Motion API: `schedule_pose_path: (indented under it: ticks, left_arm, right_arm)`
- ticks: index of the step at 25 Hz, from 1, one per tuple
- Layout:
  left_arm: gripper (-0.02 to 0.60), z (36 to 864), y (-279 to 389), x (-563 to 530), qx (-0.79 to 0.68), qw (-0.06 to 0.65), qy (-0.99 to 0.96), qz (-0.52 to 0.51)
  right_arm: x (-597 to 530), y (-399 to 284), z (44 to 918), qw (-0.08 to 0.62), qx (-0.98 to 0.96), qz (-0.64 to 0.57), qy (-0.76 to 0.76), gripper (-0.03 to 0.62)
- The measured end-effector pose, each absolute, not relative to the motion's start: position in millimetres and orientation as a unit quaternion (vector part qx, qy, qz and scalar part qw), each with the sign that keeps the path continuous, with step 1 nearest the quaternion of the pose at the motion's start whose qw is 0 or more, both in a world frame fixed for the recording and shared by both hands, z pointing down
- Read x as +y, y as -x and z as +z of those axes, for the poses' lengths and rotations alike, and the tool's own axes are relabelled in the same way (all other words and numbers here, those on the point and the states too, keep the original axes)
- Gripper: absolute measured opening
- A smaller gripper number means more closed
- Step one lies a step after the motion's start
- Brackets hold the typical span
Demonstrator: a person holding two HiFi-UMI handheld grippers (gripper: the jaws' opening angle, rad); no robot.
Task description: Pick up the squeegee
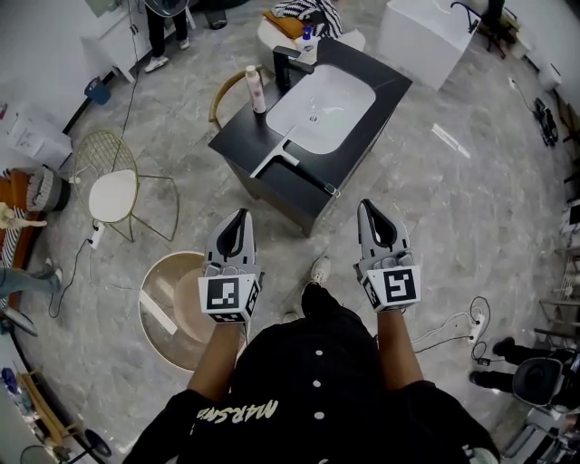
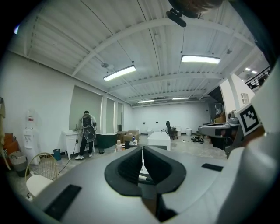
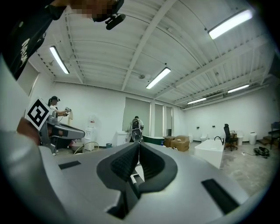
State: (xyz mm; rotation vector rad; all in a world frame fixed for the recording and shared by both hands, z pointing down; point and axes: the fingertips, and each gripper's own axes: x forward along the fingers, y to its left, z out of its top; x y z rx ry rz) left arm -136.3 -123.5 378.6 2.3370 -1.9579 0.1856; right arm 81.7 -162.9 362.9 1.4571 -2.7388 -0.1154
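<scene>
The squeegee lies on the front part of a black vanity counter, its pale blade toward the left and its dark handle running right along the near edge. A white sink basin sits behind it. My left gripper and right gripper hover side by side over the floor, short of the counter and pointing at it. In the left gripper view the left gripper has its jaws together with nothing between them. The right gripper is likewise shut and empty.
A pink bottle, a black faucet and a soap bottle stand on the counter's far side. A wire chair and a round tub are on the left. Cables trail on the right; a person stands far back.
</scene>
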Motion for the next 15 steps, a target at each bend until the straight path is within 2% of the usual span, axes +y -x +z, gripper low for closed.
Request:
schedule_pose_path:
  ticks: [15]
  left_arm:
    - [0.018, 347.1, 112.3, -247.1, -0.662, 0.023, -0.745, 0.073]
  right_arm:
    - [-299.9, -101.3, 344.5, -0.009, -0.898, -0.026, -0.440, -0.003]
